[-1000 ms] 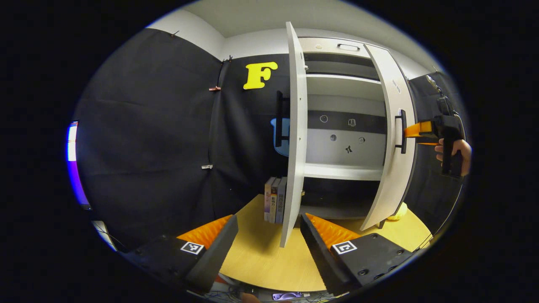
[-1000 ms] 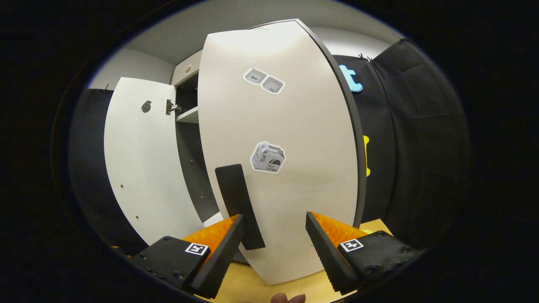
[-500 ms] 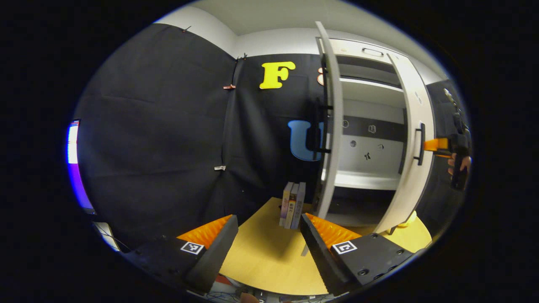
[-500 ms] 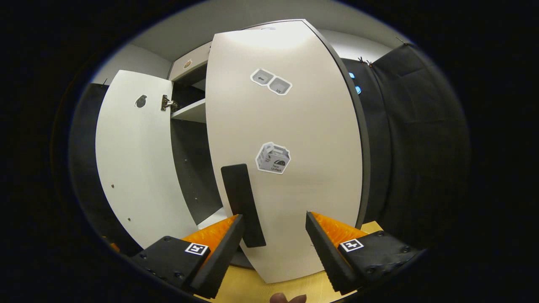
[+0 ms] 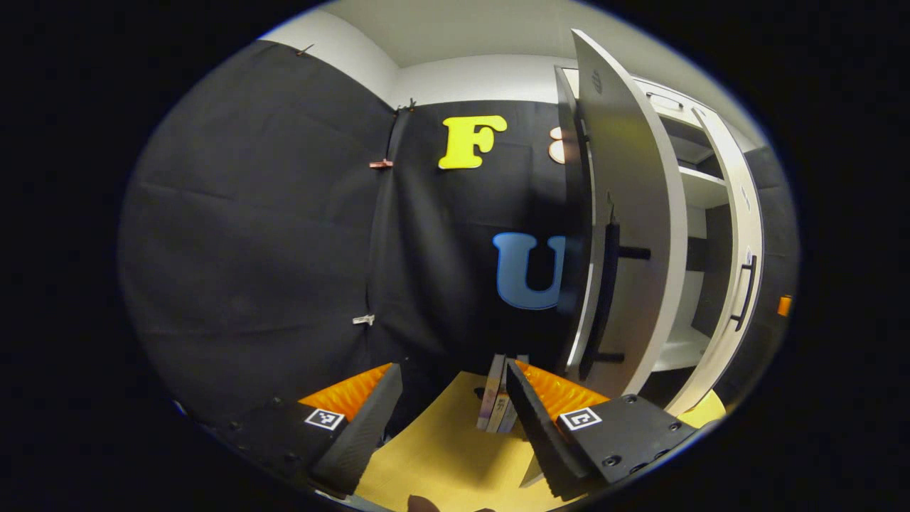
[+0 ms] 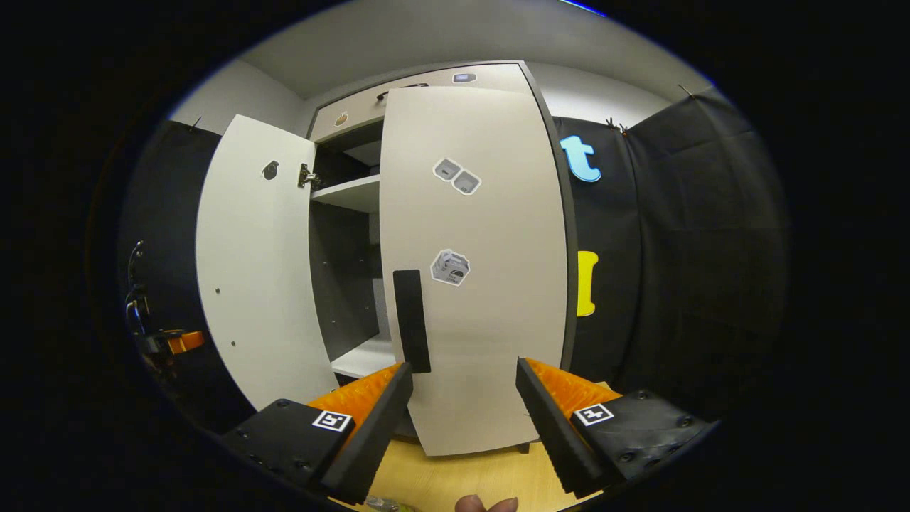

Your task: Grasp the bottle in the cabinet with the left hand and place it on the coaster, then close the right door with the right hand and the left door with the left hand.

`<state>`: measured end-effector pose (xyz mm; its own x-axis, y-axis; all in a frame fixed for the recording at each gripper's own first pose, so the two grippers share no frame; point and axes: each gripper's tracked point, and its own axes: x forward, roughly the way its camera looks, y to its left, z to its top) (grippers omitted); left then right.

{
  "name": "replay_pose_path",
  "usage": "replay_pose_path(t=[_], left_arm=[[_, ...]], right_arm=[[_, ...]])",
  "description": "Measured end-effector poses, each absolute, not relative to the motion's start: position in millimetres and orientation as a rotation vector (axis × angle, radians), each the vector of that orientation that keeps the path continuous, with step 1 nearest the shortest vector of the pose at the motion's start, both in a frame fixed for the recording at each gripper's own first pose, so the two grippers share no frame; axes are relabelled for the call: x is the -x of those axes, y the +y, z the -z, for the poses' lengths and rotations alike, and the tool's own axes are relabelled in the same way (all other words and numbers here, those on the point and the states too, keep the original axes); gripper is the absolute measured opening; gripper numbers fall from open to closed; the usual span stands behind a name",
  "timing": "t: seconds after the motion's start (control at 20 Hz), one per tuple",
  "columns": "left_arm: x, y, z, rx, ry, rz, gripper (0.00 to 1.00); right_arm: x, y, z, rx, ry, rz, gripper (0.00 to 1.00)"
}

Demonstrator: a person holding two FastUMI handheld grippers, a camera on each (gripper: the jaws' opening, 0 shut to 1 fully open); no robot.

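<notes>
The white cabinet stands on a wooden table. Its left door shows its outer face and black handle just right of my left gripper, which is open and holds nothing. Its right finger is near that door's lower edge. The right door with its black handle stands nearly against the cabinet front, a narrow gap left. My right gripper hangs open a little in front of it, touching nothing. The left door stands wide open.
Several books stand upright on the table by the left door. A yellow object lies low beside the right door. Bare shelves show inside the cabinet. The left gripper shows far left, behind the open door.
The right door has swung further toward the cabinet and my right gripper has drawn back from it. My left gripper has moved round to the outer side of the left door.
</notes>
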<state>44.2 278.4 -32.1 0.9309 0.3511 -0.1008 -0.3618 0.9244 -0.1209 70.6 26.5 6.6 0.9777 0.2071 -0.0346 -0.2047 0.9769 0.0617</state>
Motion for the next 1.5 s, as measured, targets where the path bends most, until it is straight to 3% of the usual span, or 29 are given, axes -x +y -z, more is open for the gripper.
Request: replay_pose_path(t=[0.2, 0.3, 0.8, 0.85, 1.1, 1.15, 1.2, 1.5], left_arm=[[-74.8, 257.0, 22.4, 0.129, 0.082, -0.288, 0.94], [-72.0, 249.1, 17.4, 0.081, 0.073, -0.276, 0.90], [-78.4, 180.4, 15.4, 0.086, 0.087, -0.143, 0.88], [-79.5, 170.1, 14.4, 0.084, 0.083, -0.129, 0.93], [-95.4, 125.1, 10.9, 0.094, 0.076, -0.080, 0.93], [-98.9, 115.3, 10.4, 0.092, 0.080, -0.069, 0.97], [-103.2, 105.9, 8.7, 0.089, 0.081, -0.057, 0.93], [-131.6, 44.1, 6.4, 0.104, 0.083, 0.021, 0.95]], right_arm=[[-51.3, 19.3, -4.5, -0.014, 0.028, -0.201, 0.97], [-45.3, 10.4, -4.3, -0.017, 0.024, -0.192, 0.95], [-32.1, -22.5, 0.3, -0.072, 0.062, -0.132, 0.95], [-30.5, -25.5, 1.1, -0.068, 0.064, -0.125, 0.95], [-23.3, -41.8, 3.1, -0.070, 0.071, -0.103, 0.95], [-25.1, -44.7, 4.1, -0.071, 0.073, -0.098, 0.95], [-26.5, -47.1, 4.0, -0.077, 0.074, -0.094, 0.95], [-25.1, -59.8, 3.4, -0.102, 0.068, -0.064, 0.95]])
